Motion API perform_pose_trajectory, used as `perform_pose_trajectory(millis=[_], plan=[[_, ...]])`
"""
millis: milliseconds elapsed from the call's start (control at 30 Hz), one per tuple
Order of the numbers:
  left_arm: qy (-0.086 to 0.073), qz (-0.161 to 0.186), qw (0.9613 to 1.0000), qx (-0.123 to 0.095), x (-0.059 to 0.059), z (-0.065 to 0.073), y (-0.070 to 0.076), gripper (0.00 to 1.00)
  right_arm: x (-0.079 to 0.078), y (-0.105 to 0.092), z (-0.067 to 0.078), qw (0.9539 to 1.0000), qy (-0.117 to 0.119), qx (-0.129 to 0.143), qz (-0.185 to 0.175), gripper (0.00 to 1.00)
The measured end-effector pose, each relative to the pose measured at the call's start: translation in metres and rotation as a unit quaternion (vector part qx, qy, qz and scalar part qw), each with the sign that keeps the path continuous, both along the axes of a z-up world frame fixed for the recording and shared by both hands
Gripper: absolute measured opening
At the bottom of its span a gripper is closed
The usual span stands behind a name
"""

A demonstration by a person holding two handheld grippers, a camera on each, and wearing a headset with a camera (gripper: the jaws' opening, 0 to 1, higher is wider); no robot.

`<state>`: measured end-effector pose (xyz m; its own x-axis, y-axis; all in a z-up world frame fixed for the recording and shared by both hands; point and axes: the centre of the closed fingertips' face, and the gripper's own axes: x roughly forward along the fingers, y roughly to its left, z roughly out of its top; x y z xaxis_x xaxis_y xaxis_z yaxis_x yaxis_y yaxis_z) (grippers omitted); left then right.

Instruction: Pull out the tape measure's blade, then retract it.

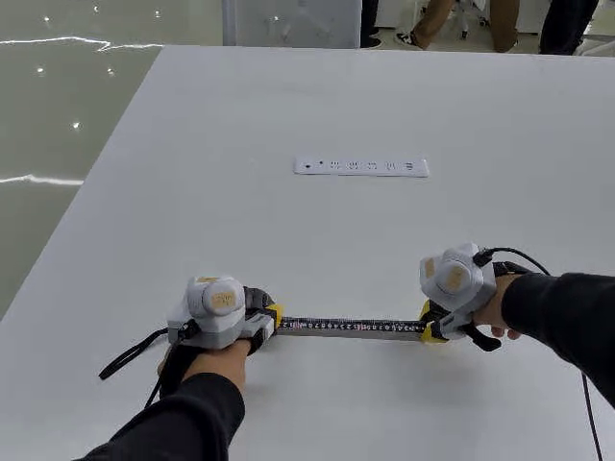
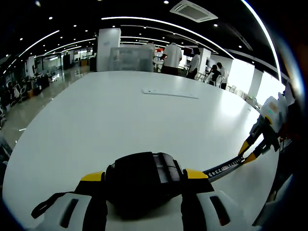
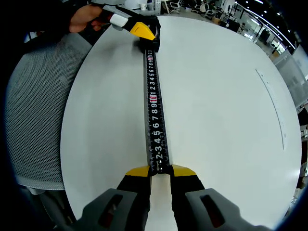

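White table (image 1: pixel 384 106), office behind. The left gripper (image 2: pixel 144 174) is clamped around the black case (image 2: pixel 142 192). The right gripper (image 3: pixel 160 171) pinches the tip of the blade (image 3: pixel 153 106), which spans between both sets of fingers. Extension looks done; next, feed the tip back slowly toward the case.

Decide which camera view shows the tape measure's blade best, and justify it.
The right gripper view: the blade runs up from the right gripper's jaws to the case, its numbers readable. The head view shows it as a thin strip between the grippers; the left gripper view catches a short stretch.
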<state>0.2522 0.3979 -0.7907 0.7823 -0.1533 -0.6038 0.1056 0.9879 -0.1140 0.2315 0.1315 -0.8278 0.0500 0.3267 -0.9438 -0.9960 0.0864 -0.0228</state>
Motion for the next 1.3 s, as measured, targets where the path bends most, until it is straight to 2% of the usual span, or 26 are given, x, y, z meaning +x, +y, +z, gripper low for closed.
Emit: perform_pose_trajectory(millis=[267, 400, 533, 967, 1300], plan=[[0.002, -0.008, 0.9999, -0.008, 0.001, 0.0, 0.0, 0.57, 0.002, 0.003, 0.0, 1.0, 0.0, 0.004, -0.007, 0.12], [0.005, -0.011, 0.9999, -0.011, 0.001, -0.001, 0.0, 0.57, 0.003, 0.014, 0.0, 0.9998, 0.002, 0.012, -0.017, 0.12], [0.005, -0.012, 0.9998, -0.013, 0.001, -0.001, 0.0, 0.57, 0.004, 0.027, 0.0, 0.9999, -0.001, 0.011, -0.008, 0.11], [0.011, -0.016, 0.9997, -0.017, 0.001, -0.001, 0.0, 0.58, 0.005, 0.038, -0.001, 0.9998, -0.007, 0.013, -0.013, 0.12], [0.016, -0.015, 0.9996, -0.019, 0.002, -0.002, -0.001, 0.58, 0.007, 0.05, -0.001, 0.9996, -0.006, 0.025, -0.014, 0.12]])
